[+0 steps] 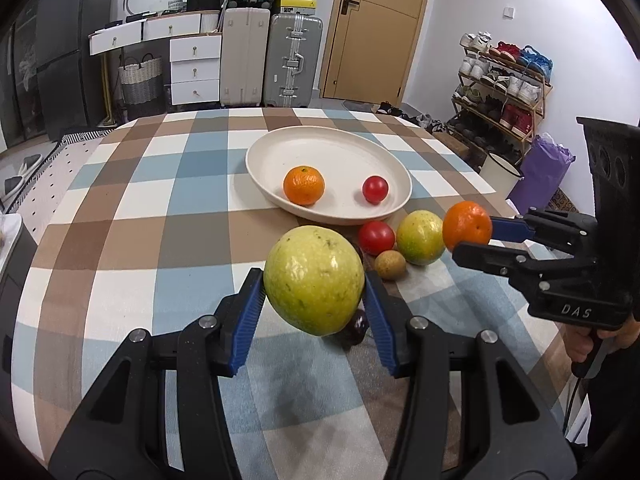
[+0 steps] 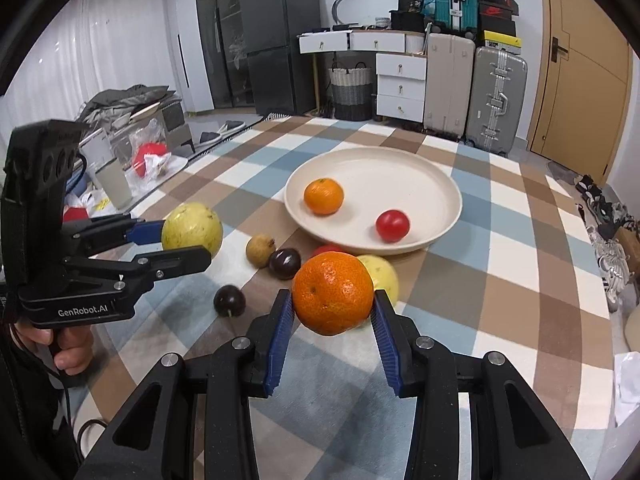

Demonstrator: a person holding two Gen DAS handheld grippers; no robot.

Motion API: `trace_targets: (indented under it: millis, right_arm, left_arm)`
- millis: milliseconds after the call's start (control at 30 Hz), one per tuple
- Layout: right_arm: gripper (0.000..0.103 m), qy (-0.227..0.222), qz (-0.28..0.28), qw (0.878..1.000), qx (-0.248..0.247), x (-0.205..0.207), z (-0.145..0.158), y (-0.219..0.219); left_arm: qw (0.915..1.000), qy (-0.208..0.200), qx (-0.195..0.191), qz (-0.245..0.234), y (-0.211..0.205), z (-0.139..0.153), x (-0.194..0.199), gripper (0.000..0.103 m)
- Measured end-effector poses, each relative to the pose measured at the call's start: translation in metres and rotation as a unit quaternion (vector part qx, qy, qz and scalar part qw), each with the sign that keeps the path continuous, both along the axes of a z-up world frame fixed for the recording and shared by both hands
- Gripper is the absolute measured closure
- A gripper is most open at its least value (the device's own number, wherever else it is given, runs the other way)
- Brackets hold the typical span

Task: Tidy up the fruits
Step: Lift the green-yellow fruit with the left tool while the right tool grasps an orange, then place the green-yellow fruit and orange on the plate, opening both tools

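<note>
my left gripper [image 1: 314,292] is clamped on a large yellow-green fruit [image 1: 314,280], lifted above the checked tablecloth [image 1: 120,208]. my right gripper [image 2: 332,312] pinches an orange [image 2: 333,292], also off the table. between them and the cream plate [image 2: 440,184] lies loose fruit — a red tomato [image 1: 376,237], a smaller green fruit [image 1: 420,238], a brown longan [image 1: 390,265], two dark plums [image 2: 285,263]. on the plate sit another orange [image 1: 304,185] and a second tomato [image 1: 375,189], apart.

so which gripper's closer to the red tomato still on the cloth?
Right. The right gripper, holding an orange, sits just right of the tomato, past one green fruit. The left gripper, shut on a big green fruit, is nearer the camera.
</note>
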State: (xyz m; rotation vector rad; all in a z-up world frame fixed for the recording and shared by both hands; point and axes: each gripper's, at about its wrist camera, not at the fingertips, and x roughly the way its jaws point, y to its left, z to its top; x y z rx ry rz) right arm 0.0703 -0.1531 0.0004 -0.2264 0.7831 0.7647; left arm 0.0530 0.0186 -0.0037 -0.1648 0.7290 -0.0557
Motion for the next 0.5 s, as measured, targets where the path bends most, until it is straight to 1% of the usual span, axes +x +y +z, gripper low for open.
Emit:
trace_targets:
  millis: [167, 367, 500]
  right_arm:
    - [0.063, -0.004, -0.014, 1.000, 0.014, 0.016, 0.009, -0.006]
    - [0.063, -0.004, -0.018, 1.000, 0.024, 0.035, 0.012, -0.008]
    - [0.063, -0.006, -0.019, 0.999, 0.027, 0.047, 0.014, -0.008]
  left_arm:
    - [1.0000, -0.009, 0.005, -0.001, 0.000, 0.009, 0.015, 0.056]
    - [0.9997, -0.021, 0.015, -0.001, 0.000, 0.020, 0.036, 0.056]
    - [0.9996, -0.022, 0.018, -0.004, 0.001, 0.024, 0.052, 0.056]
